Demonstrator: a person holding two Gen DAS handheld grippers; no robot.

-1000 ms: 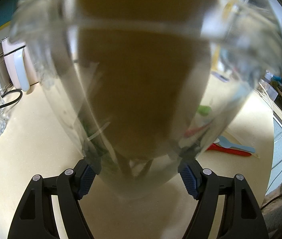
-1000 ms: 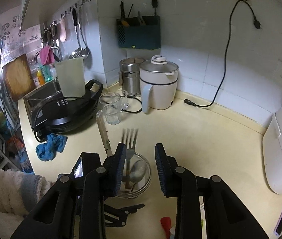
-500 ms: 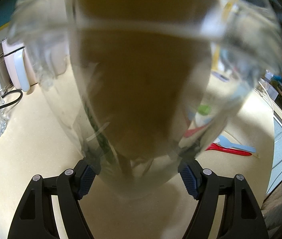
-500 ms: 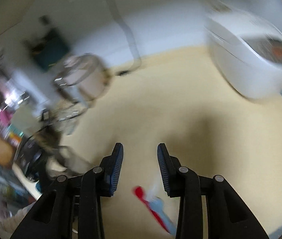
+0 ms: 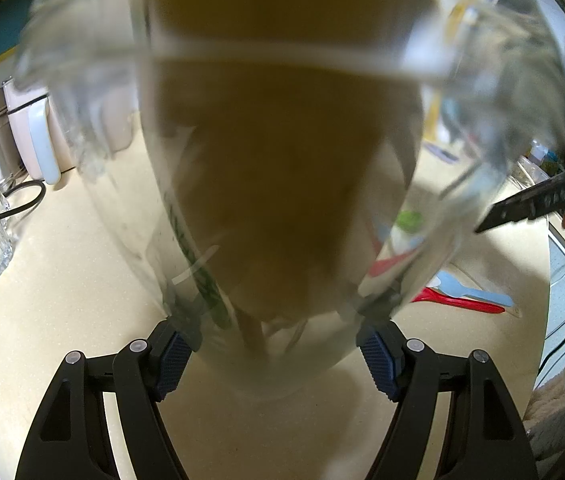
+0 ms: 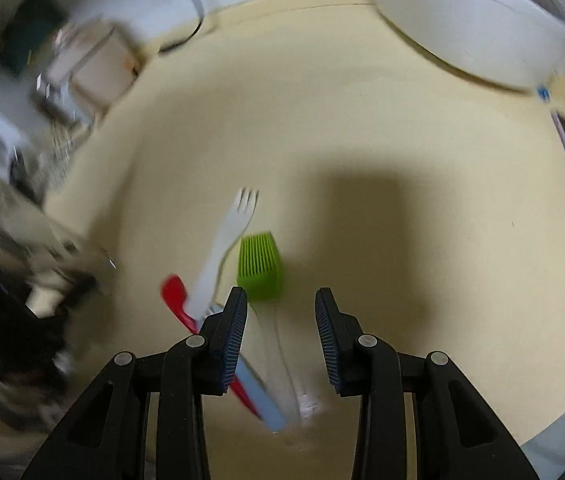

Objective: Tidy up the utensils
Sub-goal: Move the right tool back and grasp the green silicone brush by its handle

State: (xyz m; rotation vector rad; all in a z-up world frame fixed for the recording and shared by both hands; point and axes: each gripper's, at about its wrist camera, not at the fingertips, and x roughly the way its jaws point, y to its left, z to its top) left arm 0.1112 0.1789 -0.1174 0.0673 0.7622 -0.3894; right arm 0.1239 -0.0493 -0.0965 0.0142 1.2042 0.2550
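My right gripper (image 6: pixel 281 336), fingers spread and empty, hangs above the green brush (image 6: pixel 260 266), whose clear handle runs lengthwise between them.

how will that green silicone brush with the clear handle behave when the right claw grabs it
The green brush head looks like soft silicone bristles, so it would probably flex if pinched there. Its clear handle looks smooth, hard plastic, likely stiff but a bit slippery. It seems light, and lying flat on the counter it should slide rather than roll.

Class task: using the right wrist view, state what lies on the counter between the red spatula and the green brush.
The white fork lies between the red spatula and green brush, shown in the right wrist view.
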